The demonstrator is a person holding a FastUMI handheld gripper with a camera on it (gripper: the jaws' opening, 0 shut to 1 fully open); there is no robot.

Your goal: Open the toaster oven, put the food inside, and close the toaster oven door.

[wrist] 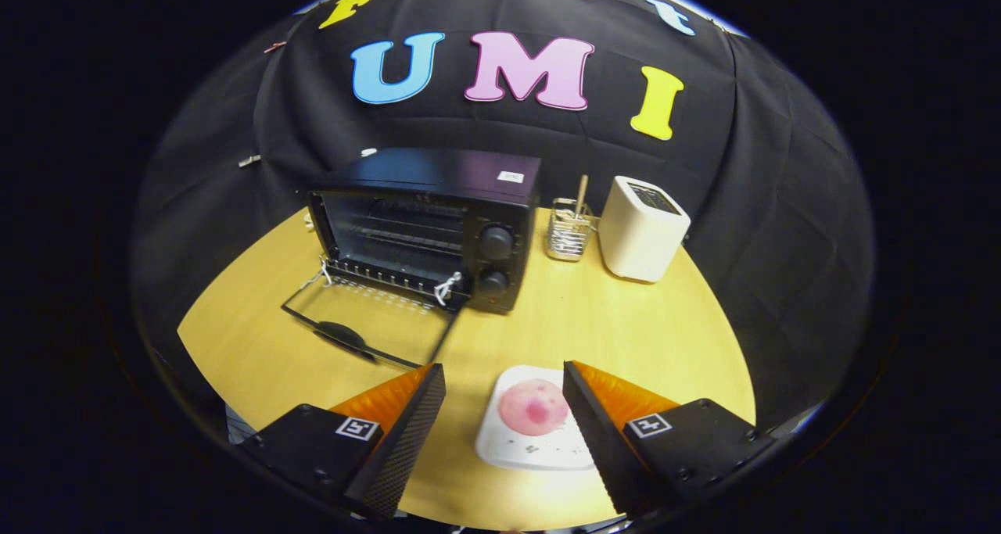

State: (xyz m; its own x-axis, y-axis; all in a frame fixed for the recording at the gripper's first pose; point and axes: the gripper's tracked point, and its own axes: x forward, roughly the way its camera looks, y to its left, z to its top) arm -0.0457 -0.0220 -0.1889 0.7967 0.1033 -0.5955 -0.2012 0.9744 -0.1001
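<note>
Yellow table [626,323] carries toaster oven [438,221], white plate [532,440], utensil rack [569,233], white toaster [643,237]

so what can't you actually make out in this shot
- White plate, gripper view: its right edge is hidden behind one finger of the open hand-held gripper.
- Pink food: too blurred to tell what it is.
- Toaster oven with its door down: the dark interior hides its back.
- Wire holder: contents too small to tell.

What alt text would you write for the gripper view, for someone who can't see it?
Open tongs hover over a white plate holding a round pink food, which lies between the fingers near the right one. Beyond, on the yellow table, a black toaster oven stands with its door folded down flat. Right of it are a wire holder and a white toaster.
</note>
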